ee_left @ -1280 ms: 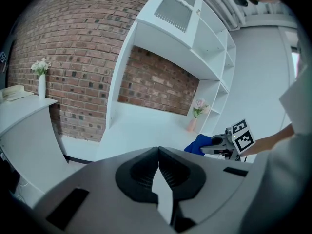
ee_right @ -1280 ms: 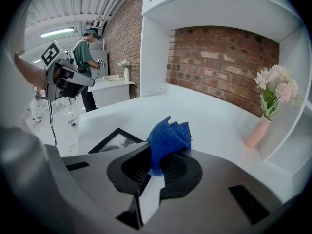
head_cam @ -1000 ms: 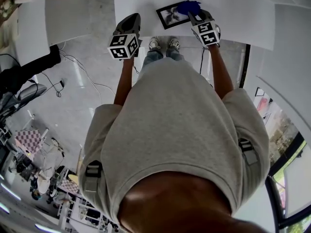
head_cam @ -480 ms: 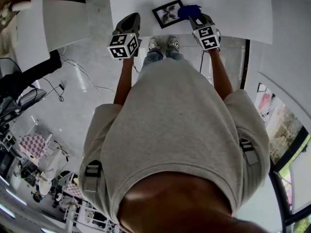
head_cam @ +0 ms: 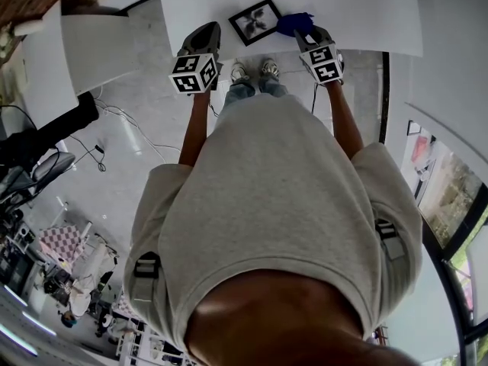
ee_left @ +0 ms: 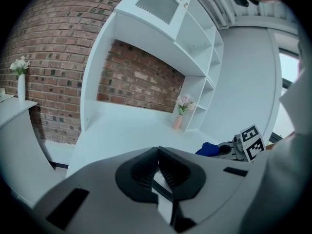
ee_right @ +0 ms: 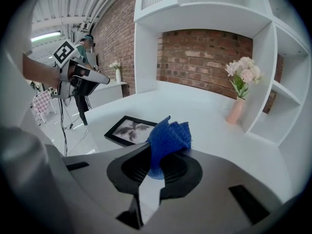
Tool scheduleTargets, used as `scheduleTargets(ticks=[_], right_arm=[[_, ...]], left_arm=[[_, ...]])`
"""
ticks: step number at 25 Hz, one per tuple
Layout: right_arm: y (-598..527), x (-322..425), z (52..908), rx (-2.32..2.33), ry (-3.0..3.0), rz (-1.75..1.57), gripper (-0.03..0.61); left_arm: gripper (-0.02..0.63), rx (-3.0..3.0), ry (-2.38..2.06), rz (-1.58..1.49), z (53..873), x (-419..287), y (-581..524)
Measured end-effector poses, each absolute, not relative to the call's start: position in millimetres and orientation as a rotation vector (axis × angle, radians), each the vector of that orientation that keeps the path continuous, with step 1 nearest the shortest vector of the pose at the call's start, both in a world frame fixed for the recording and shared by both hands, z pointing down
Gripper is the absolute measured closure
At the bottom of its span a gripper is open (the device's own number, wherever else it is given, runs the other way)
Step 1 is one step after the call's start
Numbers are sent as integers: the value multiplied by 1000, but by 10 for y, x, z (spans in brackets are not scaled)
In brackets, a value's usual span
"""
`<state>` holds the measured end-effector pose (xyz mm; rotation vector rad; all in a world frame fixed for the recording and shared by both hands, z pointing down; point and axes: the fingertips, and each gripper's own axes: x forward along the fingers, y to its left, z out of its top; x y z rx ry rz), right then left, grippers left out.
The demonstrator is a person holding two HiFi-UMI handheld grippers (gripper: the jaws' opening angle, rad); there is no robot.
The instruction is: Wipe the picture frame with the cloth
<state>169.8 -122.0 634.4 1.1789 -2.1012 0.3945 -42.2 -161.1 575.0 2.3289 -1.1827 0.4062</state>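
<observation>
My left gripper [ee_left: 157, 154] hangs to the left of the picture frame [head_cam: 255, 21], out over the near edge of the table [head_cam: 366, 17]. Its fingers are pressed together with nothing between them. I judge it is parked there so that it does not crowd the wipe, yet near enough to steady the frame should it slide. The frame lies flat with its glass up, close to that same near edge and turned a little askew, so the whole face is open to a pass from above. Just right of the frame, my right gripper [ee_right: 157, 152] has its fingers clamped on the blue cloth [ee_right: 169, 134], which bunches up and forward past the tips so that fabric, not plastic, would meet the glass. From the right gripper view the cloth overlaps the frame's right corner, though I cannot tell whether it touches. The wipe looks about to start from that corner, sweeping leftward. Beyond the frame the tabletop is bare. Well to the right of the frame a pink vase [ee_right: 236, 110] of flowers stands by the shelves, far enough off not to hinder me. The near table edge is the one to mind.
</observation>
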Motion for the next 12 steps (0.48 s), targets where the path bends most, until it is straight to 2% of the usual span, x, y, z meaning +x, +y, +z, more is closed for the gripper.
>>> scheduleTargets(ticks=[12], right_arm=[[-1083,1810,6128,1291,-2106,415,523]], left_arm=[[597,2400,-1124,399,5616,-160,-1689]])
